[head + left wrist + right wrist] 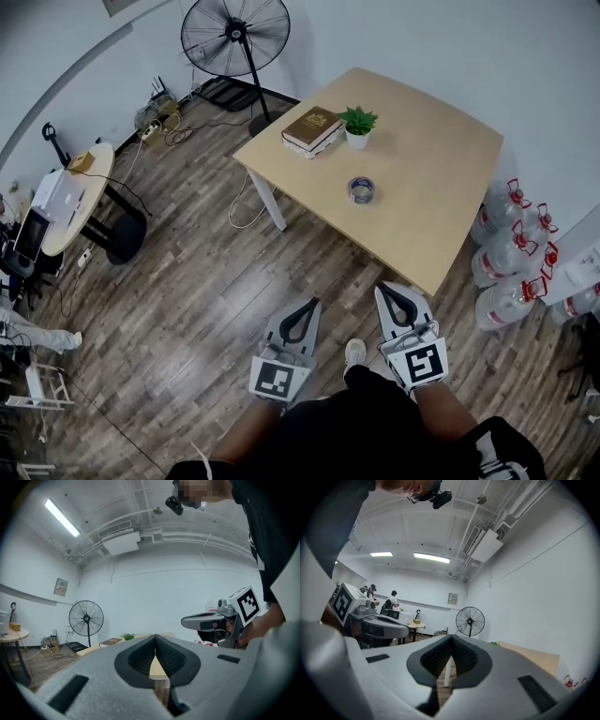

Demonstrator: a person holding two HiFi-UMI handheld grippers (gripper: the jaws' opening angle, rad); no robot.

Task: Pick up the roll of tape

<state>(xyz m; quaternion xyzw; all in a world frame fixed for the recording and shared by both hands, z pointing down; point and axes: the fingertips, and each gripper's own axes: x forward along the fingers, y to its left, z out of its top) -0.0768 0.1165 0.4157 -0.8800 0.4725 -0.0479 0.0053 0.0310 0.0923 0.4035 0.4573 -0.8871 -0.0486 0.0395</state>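
**Head view.** Wood-plank flooring surrounds a light wooden table point(441, 178) at upper right. The roll of tape point(362, 190) lies flat near the middle of the tabletop, apart from everything else on it. Behind it, toward the far corner, a brown book point(312, 128) lies just beside a small potted plant point(357, 125). A standing fan point(234, 37) is beyond the table, water bottles point(511, 253) are clustered along the table's right side, and a round side table point(70, 192) is at far left. The left gripper point(302, 319) and right gripper point(398, 305) are held side by side over the floor, short of the table's near edge and well apart from the tape.

**Left gripper view.** The jaws are pressed together at their tips with nothing between them. The table edge shows through the slot below the tips, and the right gripper appears at the right of the frame.

**Right gripper view.** The jaws are likewise closed and empty. The left gripper appears at left, with people point(393, 599) at desks far behind it.
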